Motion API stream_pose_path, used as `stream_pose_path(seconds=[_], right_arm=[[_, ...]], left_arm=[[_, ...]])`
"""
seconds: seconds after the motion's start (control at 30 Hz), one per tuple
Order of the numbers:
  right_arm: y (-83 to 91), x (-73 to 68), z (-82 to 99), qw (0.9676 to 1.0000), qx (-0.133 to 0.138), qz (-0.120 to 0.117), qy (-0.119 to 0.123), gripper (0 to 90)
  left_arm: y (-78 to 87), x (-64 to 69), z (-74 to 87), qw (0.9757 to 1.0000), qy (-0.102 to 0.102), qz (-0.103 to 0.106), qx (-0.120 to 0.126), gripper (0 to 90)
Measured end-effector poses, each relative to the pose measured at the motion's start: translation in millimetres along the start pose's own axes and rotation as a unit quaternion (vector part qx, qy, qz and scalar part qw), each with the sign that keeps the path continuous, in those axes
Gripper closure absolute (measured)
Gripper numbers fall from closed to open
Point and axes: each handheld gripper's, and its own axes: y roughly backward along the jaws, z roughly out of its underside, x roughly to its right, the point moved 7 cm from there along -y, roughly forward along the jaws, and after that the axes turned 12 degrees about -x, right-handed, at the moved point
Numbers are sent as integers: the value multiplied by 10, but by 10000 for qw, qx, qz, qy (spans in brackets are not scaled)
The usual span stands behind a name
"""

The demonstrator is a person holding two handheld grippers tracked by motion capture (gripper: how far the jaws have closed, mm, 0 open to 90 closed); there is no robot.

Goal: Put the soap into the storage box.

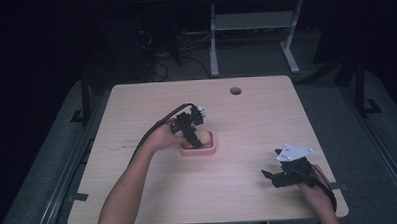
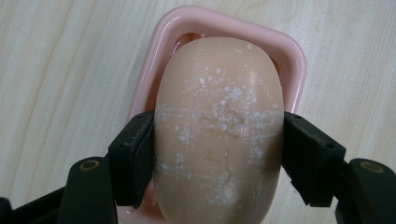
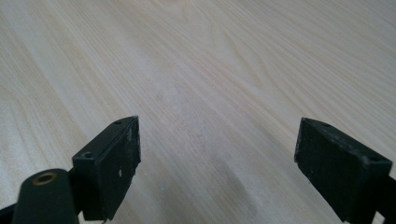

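A tan oval bar of soap (image 2: 218, 130), flecked with white, lies over a pink soap dish (image 2: 289, 56) on the wooden table. My left gripper (image 2: 218, 158) is shut on the soap, one black pad pressing each long side. In the high view the left gripper (image 1: 191, 133) reaches down into the pink dish (image 1: 212, 150) near the table's middle. My right gripper (image 1: 273, 175) rests low near the front right of the table. In the right gripper view it (image 3: 217, 163) stands open, with bare wood between its pads.
The light wooden table (image 1: 247, 120) has a round cable hole (image 1: 235, 90) near its far edge. Beyond it stand the white legs of another desk (image 1: 213, 41) on a dark floor with cables.
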Motion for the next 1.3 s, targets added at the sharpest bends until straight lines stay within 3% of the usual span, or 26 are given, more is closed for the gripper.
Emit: stream_pose_path(seconds=[0.5, 1.3], right_arm=[[1, -2, -2, 10000, 0, -3, 8, 138], [3, -2, -2, 10000, 4, -7, -8, 138]], left_arm=[[-21, -13, -8, 10000, 20, 20, 13, 318], [-50, -9, -8, 9998, -24, -163, -81, 314]])
